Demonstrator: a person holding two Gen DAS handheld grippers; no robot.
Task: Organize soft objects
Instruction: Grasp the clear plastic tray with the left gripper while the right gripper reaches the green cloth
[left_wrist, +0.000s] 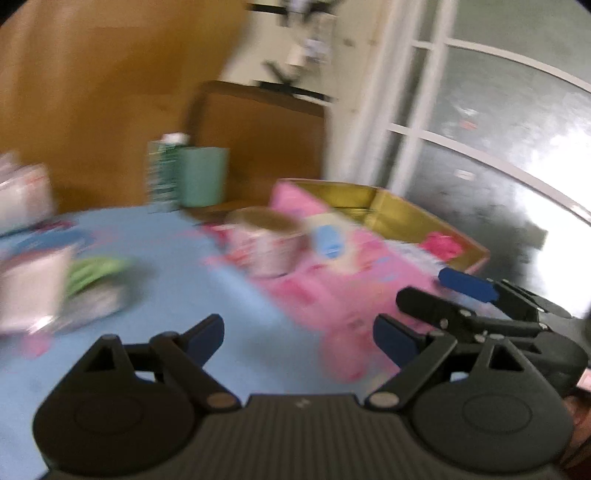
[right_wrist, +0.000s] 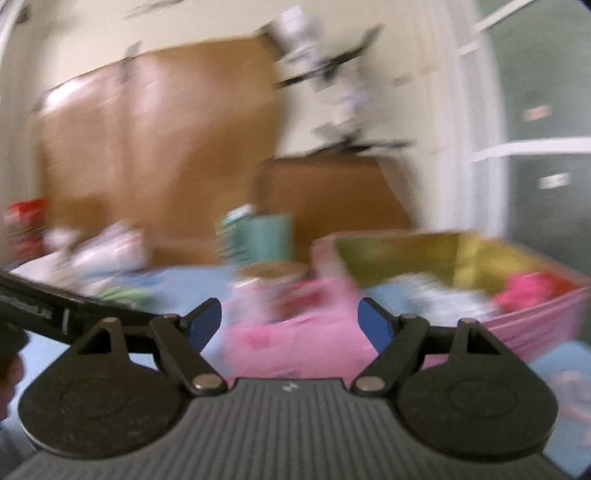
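Note:
Both views are motion-blurred. My left gripper (left_wrist: 298, 332) is open and empty above the blue table cover (left_wrist: 166, 258). My right gripper (right_wrist: 290, 317) is open and empty; it also shows in the left wrist view (left_wrist: 436, 291) at the right. A pink box with a gold inside (left_wrist: 399, 214) (right_wrist: 443, 258) stands ahead and holds a magenta soft item (left_wrist: 443, 245) (right_wrist: 528, 290) and a white one (right_wrist: 439, 295). A pink soft item (left_wrist: 332, 291) (right_wrist: 291, 339) lies in front of the box. A green soft item (left_wrist: 92, 273) lies at the left.
A round patterned tin (left_wrist: 269, 240) (right_wrist: 273, 280) sits by the pink box. A teal cup (left_wrist: 203, 175) (right_wrist: 267, 238) and a green carton (left_wrist: 162, 177) stand at the back. White packets (left_wrist: 26, 195) (right_wrist: 107, 251) lie at the left. Wooden furniture and a window are behind.

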